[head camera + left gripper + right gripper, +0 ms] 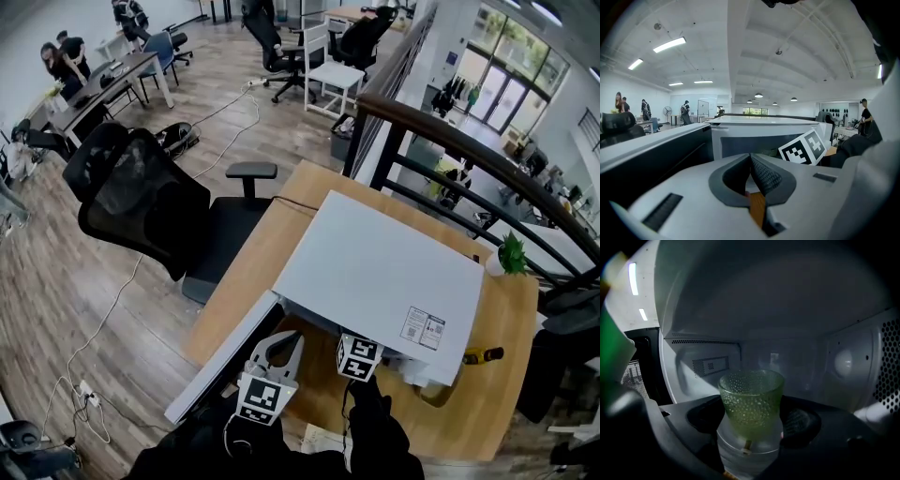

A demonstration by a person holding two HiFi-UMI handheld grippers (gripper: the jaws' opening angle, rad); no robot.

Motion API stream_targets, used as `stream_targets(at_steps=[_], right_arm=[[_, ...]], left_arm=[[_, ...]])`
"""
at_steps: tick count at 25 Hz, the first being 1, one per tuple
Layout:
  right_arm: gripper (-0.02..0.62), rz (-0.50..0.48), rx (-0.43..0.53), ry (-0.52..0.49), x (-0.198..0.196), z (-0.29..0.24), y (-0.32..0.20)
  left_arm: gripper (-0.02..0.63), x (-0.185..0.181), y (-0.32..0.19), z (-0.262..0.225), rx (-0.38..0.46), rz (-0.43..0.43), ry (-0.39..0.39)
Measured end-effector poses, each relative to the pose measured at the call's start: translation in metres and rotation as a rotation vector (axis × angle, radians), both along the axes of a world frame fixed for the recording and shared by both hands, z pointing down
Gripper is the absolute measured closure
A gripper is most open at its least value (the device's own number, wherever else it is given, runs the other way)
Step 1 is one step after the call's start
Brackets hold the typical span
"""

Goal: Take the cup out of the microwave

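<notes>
A green dimpled glass cup (751,399) stands upright on the glass turntable (747,453) inside the white microwave (375,272). My right gripper (751,427) reaches into the cavity with the cup between its jaws; small gaps show at both pads, so it is open. In the head view only its marker cube (358,358) shows at the microwave's mouth. The microwave door (220,361) hangs open to the left. My left gripper (281,352) hovers just outside, in front of the door, with its pads (764,176) closed together on nothing.
The microwave sits on a wooden table (487,394) beside a dark railing (450,141). A black office chair (141,197) stands at the left. A small potted plant (511,253) and a yellow-black tool (483,355) lie to the right of the microwave.
</notes>
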State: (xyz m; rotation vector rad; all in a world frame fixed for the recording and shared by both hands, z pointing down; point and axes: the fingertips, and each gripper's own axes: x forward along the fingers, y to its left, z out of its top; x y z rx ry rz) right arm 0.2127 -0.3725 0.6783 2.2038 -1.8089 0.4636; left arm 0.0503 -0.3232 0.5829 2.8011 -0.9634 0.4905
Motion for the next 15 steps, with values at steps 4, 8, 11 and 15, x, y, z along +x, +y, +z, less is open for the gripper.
stream_targets(at_steps=[4,8,11,15], right_arm=[[0.218,-0.018,-0.002,0.002,0.000,0.000,0.002],[0.219,-0.016,0.014,0.004,0.000,-0.003,0.004],[0.219,-0.020,0.043,0.007,-0.003,-0.011,0.007],[0.221,-0.029,0.062,0.004,-0.009,-0.021,0.015]], left_arm=[[0.581,-0.001,0.001,-0.001,0.001,-0.006,0.000],[0.581,0.000,0.003,0.000,0.003,-0.005,0.002],[0.581,-0.001,0.003,-0.002,0.009,-0.009,0.002],[0.581,-0.006,0.007,-0.007,0.013,-0.019,0.004]])
